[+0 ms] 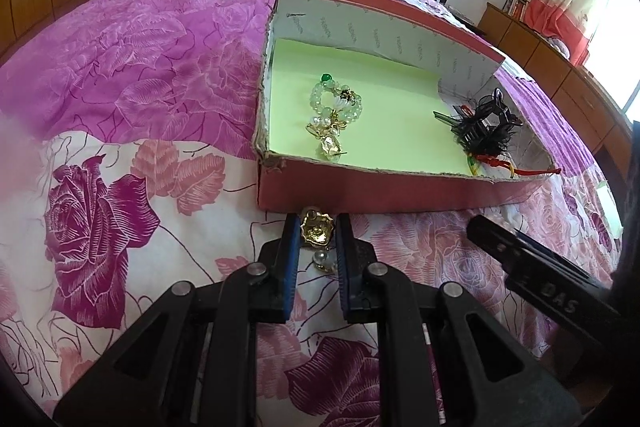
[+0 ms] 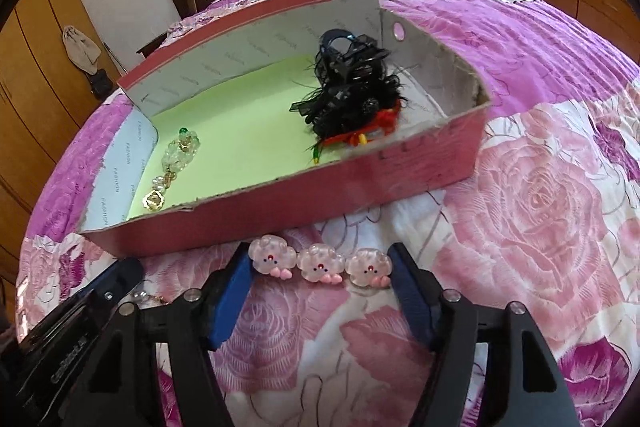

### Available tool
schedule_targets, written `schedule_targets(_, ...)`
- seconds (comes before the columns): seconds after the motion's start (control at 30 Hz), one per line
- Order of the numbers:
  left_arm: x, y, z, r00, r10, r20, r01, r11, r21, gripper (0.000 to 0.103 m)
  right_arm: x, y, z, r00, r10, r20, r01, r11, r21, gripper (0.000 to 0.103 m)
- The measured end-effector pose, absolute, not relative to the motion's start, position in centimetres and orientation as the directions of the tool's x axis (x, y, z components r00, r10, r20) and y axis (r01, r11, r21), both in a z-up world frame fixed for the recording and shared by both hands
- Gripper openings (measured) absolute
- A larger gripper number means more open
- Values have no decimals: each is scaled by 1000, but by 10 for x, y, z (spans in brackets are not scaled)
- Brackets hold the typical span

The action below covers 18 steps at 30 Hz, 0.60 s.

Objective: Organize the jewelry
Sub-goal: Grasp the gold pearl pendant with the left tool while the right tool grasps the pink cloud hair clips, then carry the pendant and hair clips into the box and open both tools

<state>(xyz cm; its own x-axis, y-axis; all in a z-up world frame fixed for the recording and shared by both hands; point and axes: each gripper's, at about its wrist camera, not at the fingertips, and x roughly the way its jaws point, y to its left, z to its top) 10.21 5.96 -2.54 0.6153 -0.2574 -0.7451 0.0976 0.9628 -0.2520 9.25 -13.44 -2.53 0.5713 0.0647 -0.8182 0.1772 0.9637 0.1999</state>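
Two grippers wait just before the box's (image 2: 420, 167) near wall: the left gripper (image 1: 317, 235) pinches a gold earring (image 1: 317, 231); the right gripper (image 2: 320, 267), spread, brackets the pink hair clip (image 2: 320, 263) lying crosswise.

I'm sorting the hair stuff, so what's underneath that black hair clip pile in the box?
Under the black hair clip pile lies a red cord piece with yellow and green bits, resting on the box's green liner. Anything beneath the pile's middle is covered.

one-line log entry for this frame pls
left gripper: closing on gold earring | right gripper: open around pink cloud clip | box: bead bracelet, black hair clips inside
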Motion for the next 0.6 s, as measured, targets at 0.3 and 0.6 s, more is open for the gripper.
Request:
schedule_targets(0.3,91,51,-13,633,-254,-731,124,966,-228,9,66,-145,-8,573,107,-813,148,962,231,70)
schedule_targets(0.6,72,39,13,669,-264,-695,170,964,-202,9,37,-154,23,642,102,-760,83,976,201,70)
